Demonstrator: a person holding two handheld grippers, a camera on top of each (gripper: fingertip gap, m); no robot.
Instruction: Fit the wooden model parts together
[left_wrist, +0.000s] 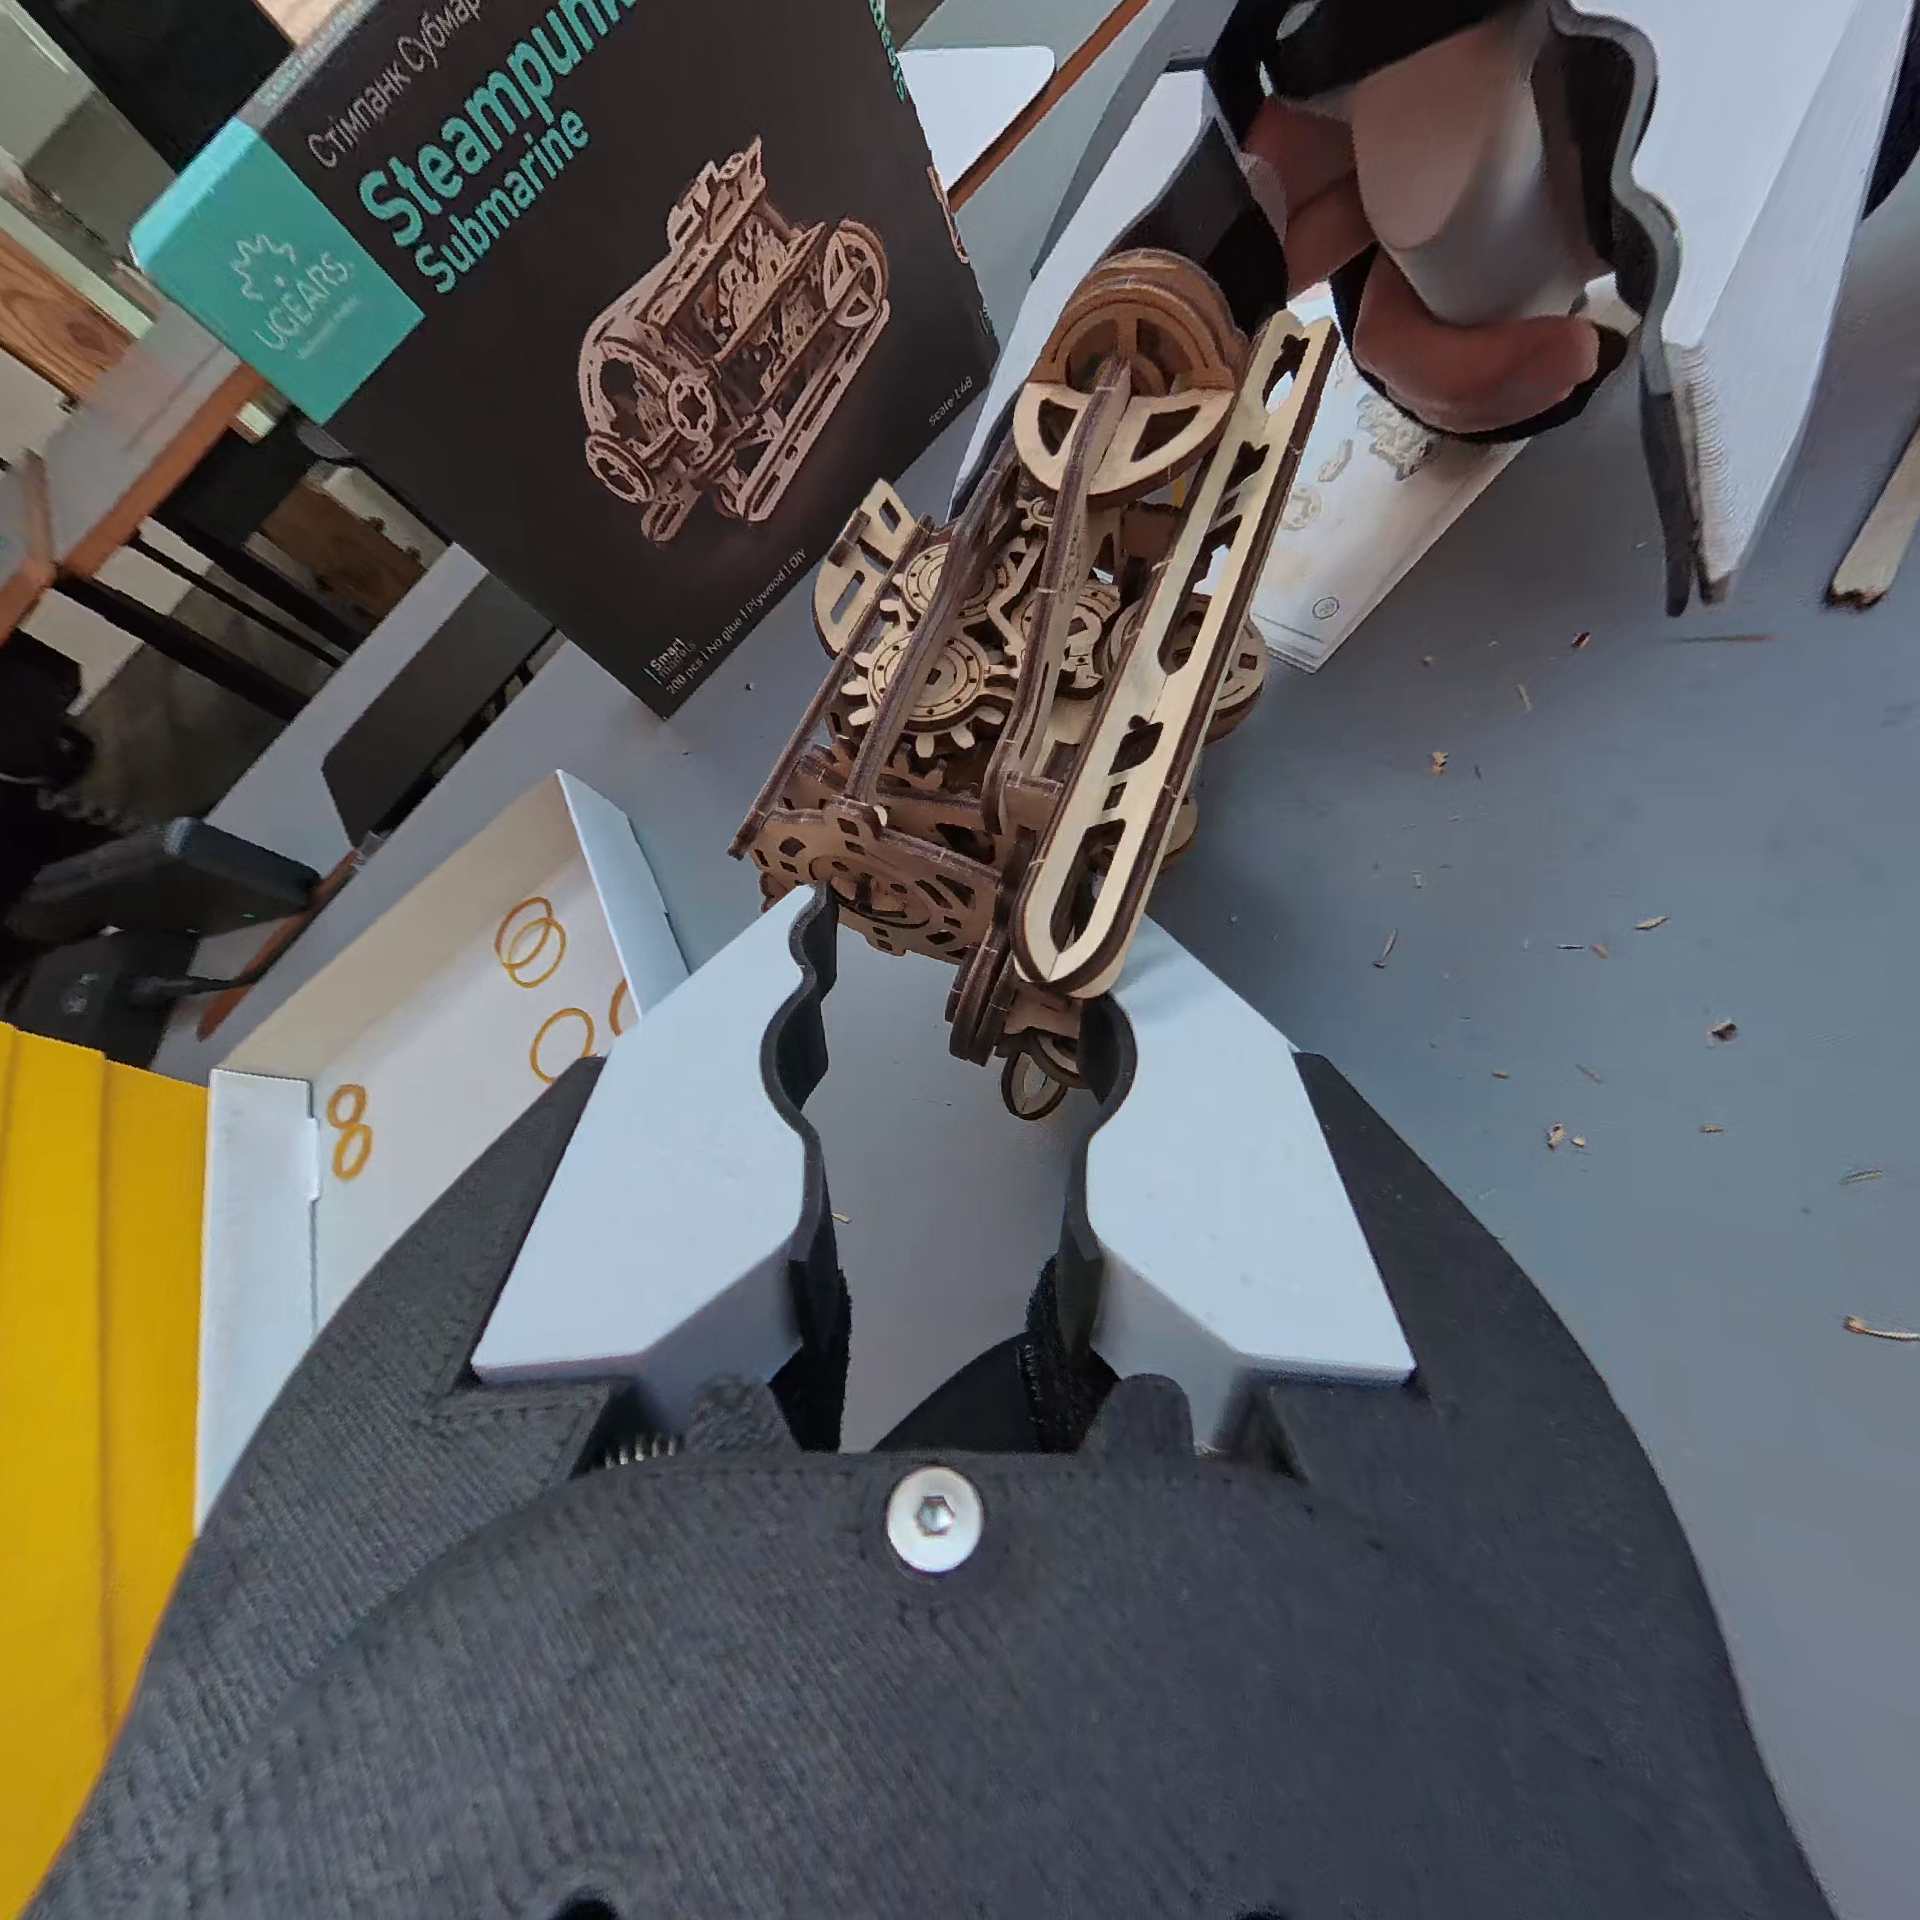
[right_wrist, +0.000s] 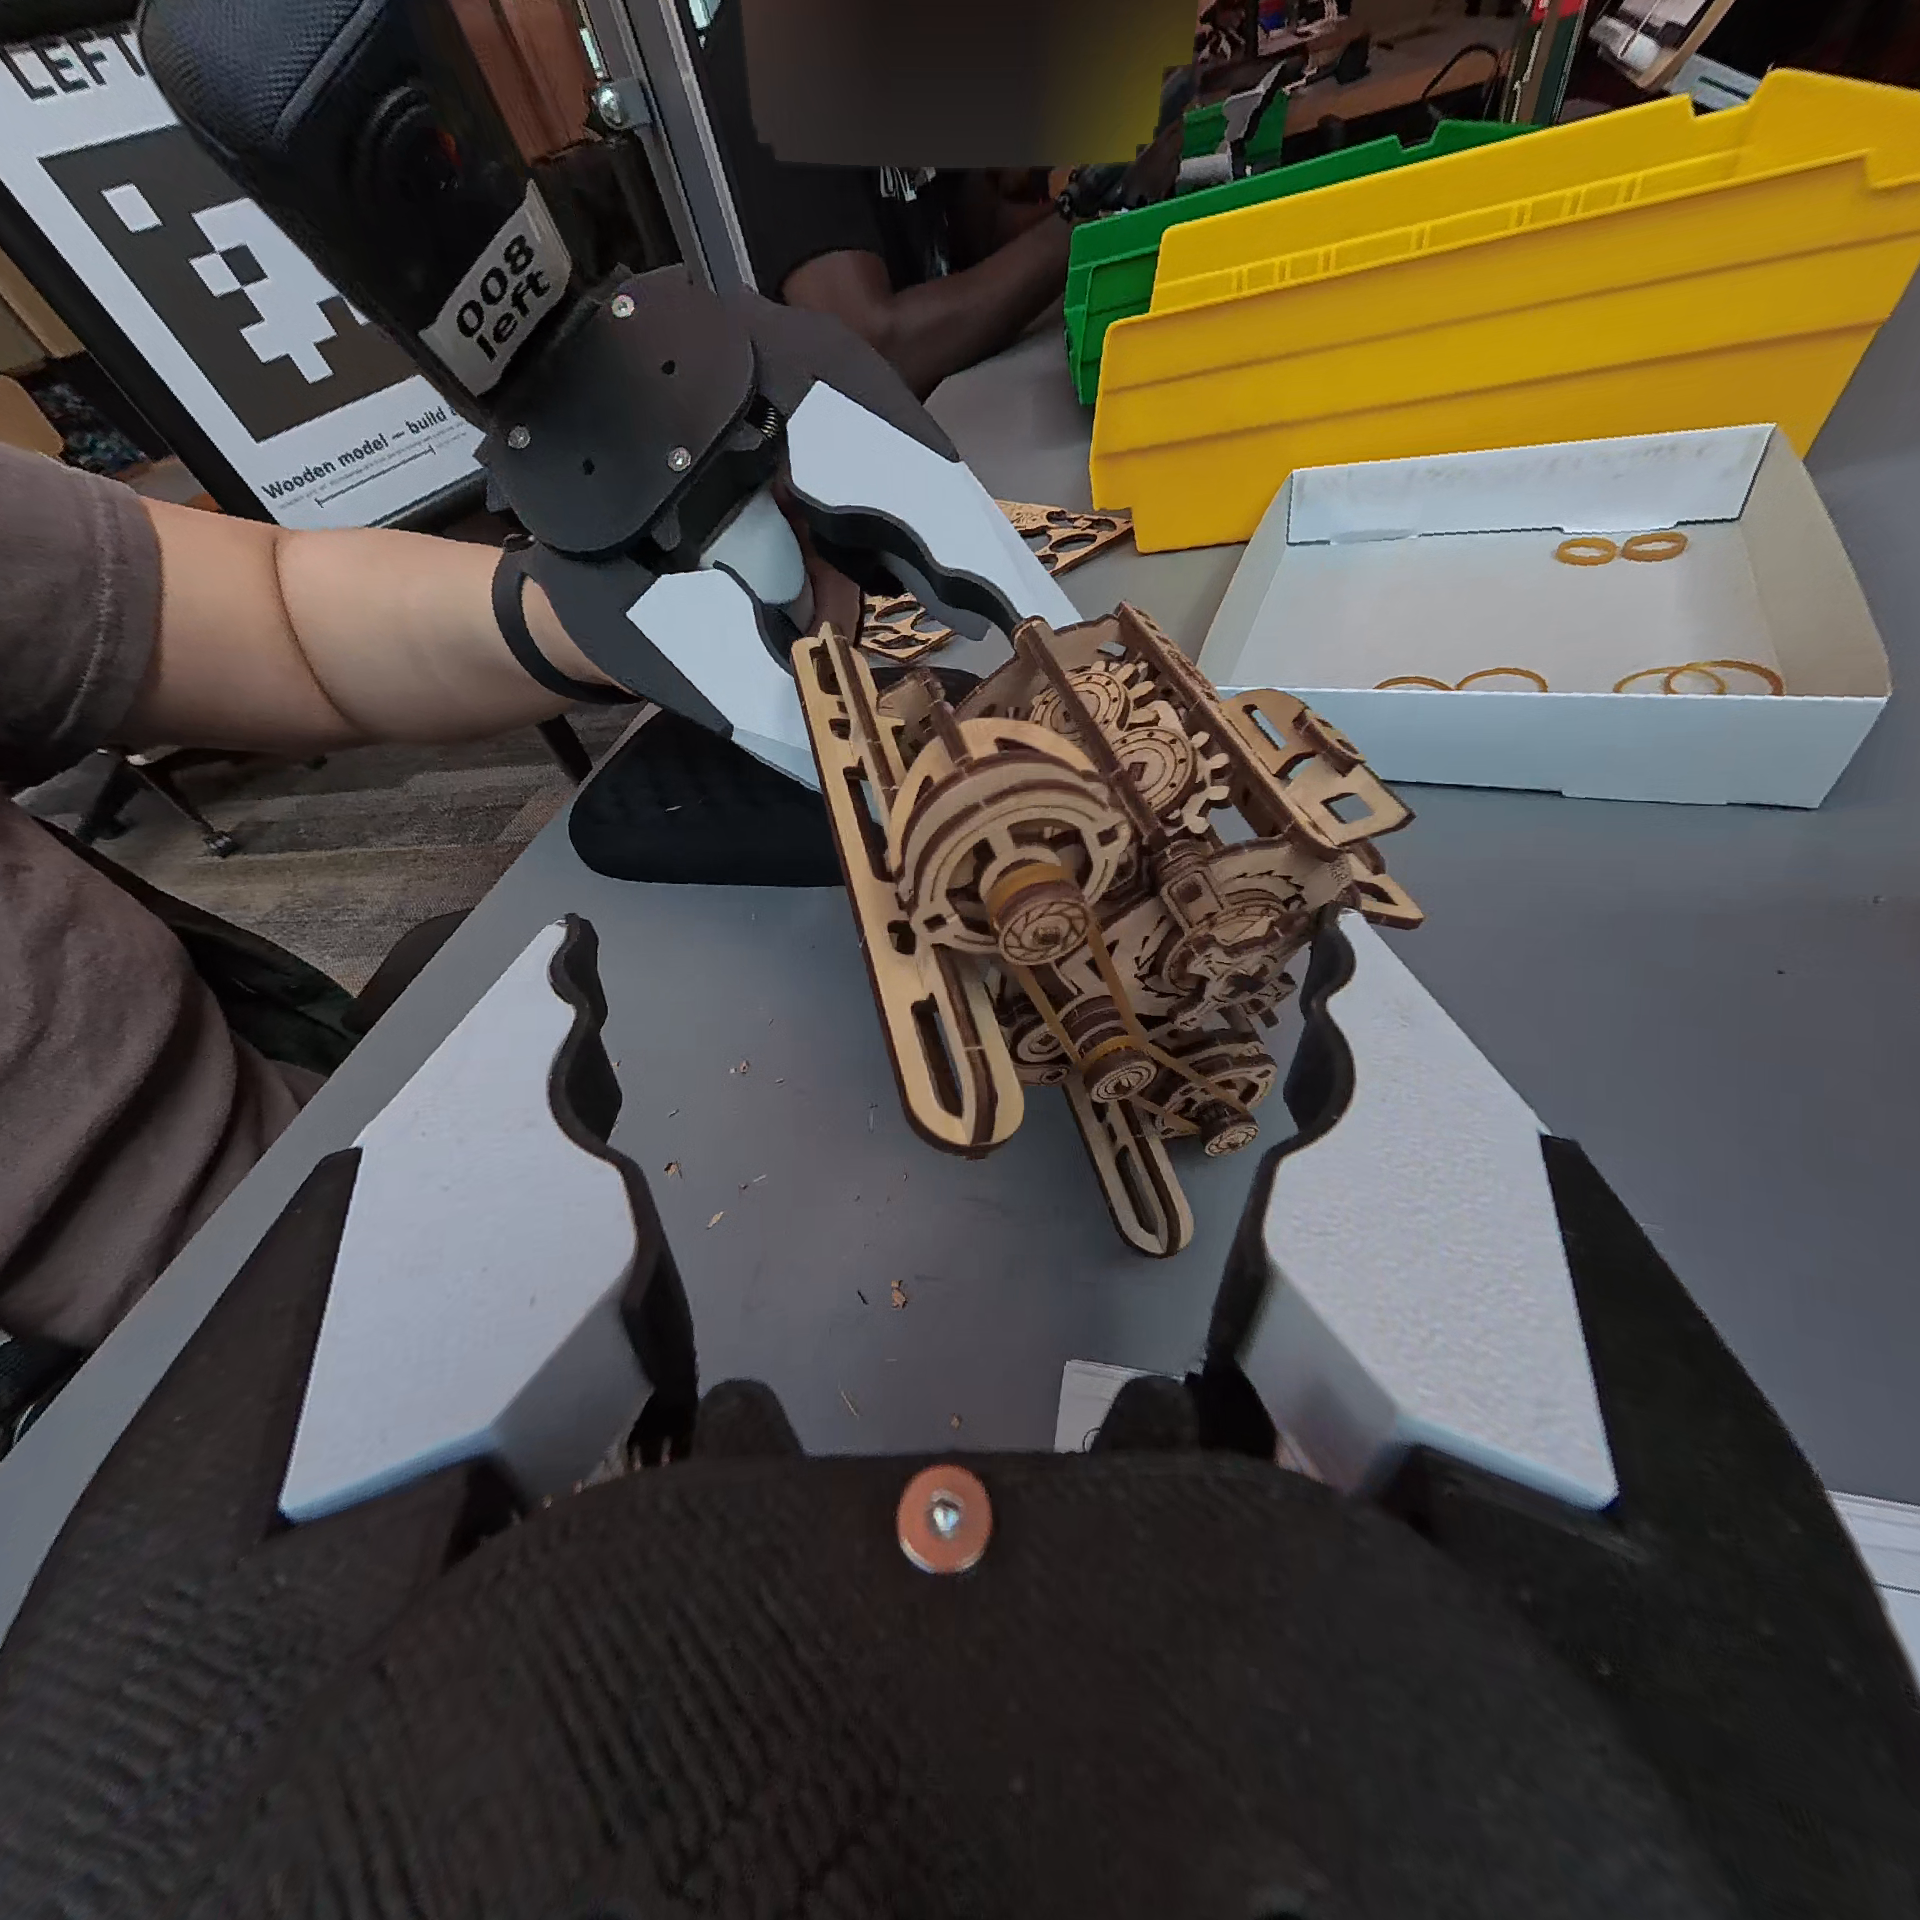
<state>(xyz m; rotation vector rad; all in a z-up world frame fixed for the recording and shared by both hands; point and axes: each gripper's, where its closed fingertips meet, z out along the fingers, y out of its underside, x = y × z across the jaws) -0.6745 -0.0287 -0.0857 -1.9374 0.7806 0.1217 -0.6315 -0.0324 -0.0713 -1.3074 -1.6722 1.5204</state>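
Note:
The wooden model (right_wrist: 1091, 883), a gear-filled frame on two long runners with rubber bands on its pulleys, rests on the grey table (right_wrist: 1662, 1091). My right gripper (right_wrist: 956, 935) is open wide around the model's near end, and its right fingertip (right_wrist: 1335, 956) touches the model's side. My left gripper (left_wrist: 956, 956) holds the model's (left_wrist: 1018, 665) far end between its fingertips, at the runner side. It also shows in the right wrist view (right_wrist: 883, 686), held by a hand. One finger (left_wrist: 1756, 312) of the right gripper shows at the top right of the left wrist view.
A white tray (right_wrist: 1558, 748) with rubber bands lies right of the model, also in the left wrist view (left_wrist: 260, 1195). Yellow bins (right_wrist: 1455, 343) and a green bin (right_wrist: 1112, 260) stand behind it. The dark kit box (left_wrist: 644, 343) stands upright. Wood offcuts (right_wrist: 1060, 525) and chips lie about.

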